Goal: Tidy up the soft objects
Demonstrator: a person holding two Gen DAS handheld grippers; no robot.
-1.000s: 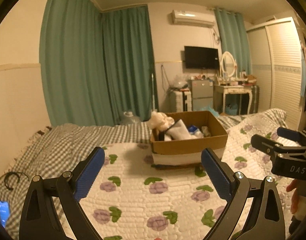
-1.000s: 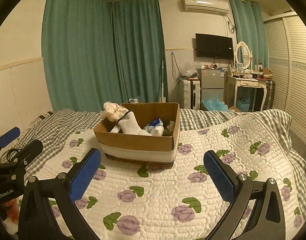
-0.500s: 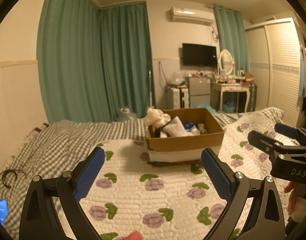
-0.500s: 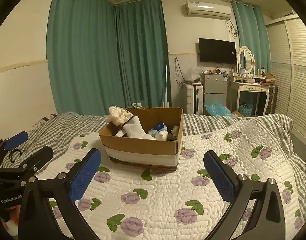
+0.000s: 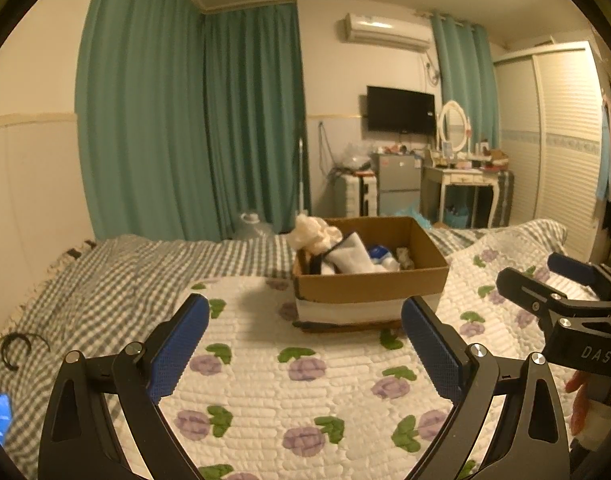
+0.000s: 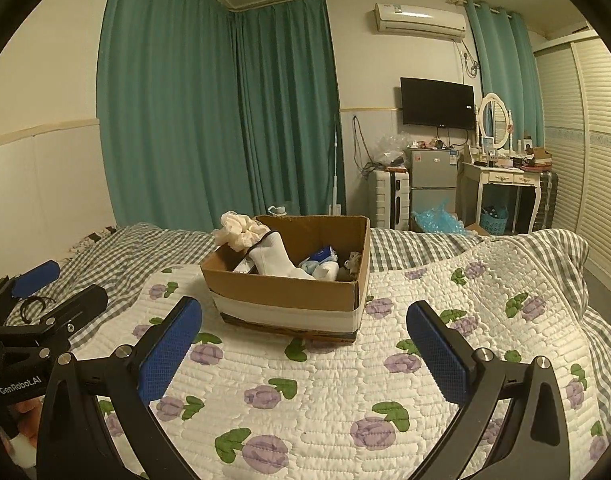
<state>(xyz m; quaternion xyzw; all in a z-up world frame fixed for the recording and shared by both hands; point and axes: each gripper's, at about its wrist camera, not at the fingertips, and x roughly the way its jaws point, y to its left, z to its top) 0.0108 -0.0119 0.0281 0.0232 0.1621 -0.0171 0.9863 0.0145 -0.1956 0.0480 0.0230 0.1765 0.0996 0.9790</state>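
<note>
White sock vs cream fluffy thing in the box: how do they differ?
Texture: the white sock is smooth knit; the cream fluffy item is ruffled and puffy.
Colour: the sock is white with a dark cuff edge; the fluffy item is cream all over.
Pose: the sock stands inside the cardboard box, leaning; the fluffy item spills over the box's back left corner.
Both sit at the box's left end, untouched.

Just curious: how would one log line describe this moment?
left gripper: open, empty | right gripper: open, empty | cardboard box: on quilt, holds white sock
</note>
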